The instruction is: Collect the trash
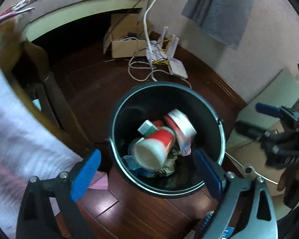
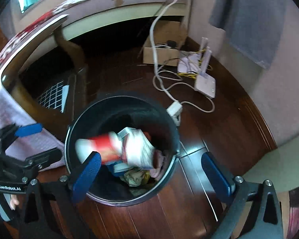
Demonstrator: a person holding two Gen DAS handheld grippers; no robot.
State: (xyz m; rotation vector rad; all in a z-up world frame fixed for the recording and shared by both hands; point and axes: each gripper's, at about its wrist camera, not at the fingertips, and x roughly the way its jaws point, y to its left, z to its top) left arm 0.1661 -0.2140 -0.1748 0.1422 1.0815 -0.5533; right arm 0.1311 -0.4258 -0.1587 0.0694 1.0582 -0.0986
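A dark round bin [image 1: 117, 103] stands on the wooden floor, with trash inside. A red-and-white paper cup [image 1: 155, 147] lies on its side in it, with a second white cup [image 1: 181, 125] and crumpled wrappers around it. My left gripper [image 1: 147, 157] hangs open over the bin's near rim, holding nothing. In the right wrist view the bin [image 2: 73, 131] holds the blurred red-and-white cup [image 2: 101, 145] and a white crumpled piece [image 2: 137, 149]. My right gripper [image 2: 151, 159] is open above the rim, empty. Each gripper shows in the other's view: the right gripper [image 1: 255, 118] and the left gripper [image 2: 41, 141].
A table with a floral cloth [image 2: 49, 18] and a wooden leg [image 2: 71, 49] stands behind the bin. A cardboard box [image 1: 127, 41], a white router [image 2: 206, 85], cables [image 1: 141, 69] and a power strip [image 2: 174, 108] lie on the floor beyond. White fabric [image 1: 12, 119] hangs at left.
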